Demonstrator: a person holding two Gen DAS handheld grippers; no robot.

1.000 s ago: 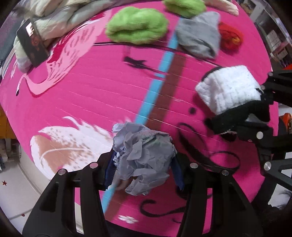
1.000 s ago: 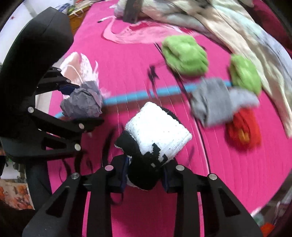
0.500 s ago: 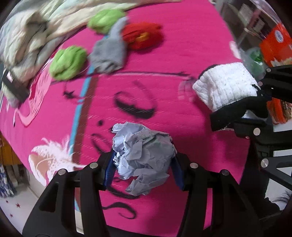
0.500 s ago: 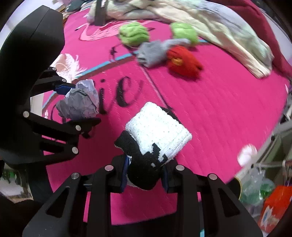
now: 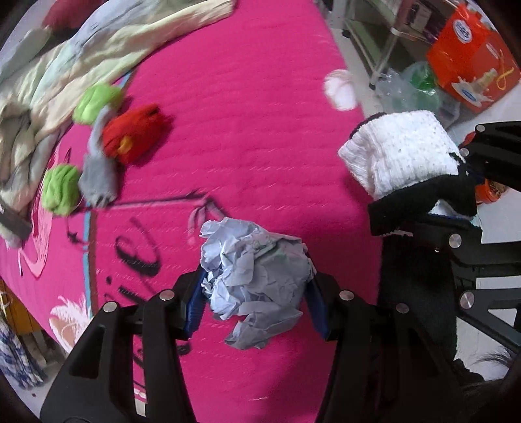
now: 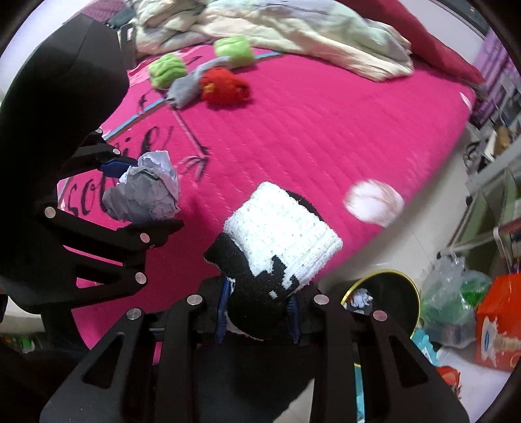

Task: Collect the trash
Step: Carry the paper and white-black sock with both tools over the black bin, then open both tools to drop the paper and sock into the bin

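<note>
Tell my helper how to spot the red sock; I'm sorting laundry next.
On the pink bedspread, look near the rumpled pale blanket. A cluster of balled socks lies there; the red sock touches a grey sock, with two lime green ones beside. It alone is red with a yellow patch.

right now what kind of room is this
Most likely a bedroom. A wide bed with a pink cover fills the view, a rumpled blanket is heaped at its far side, and rolled socks lie on it. A bin stands on the floor beside the bed.
</note>
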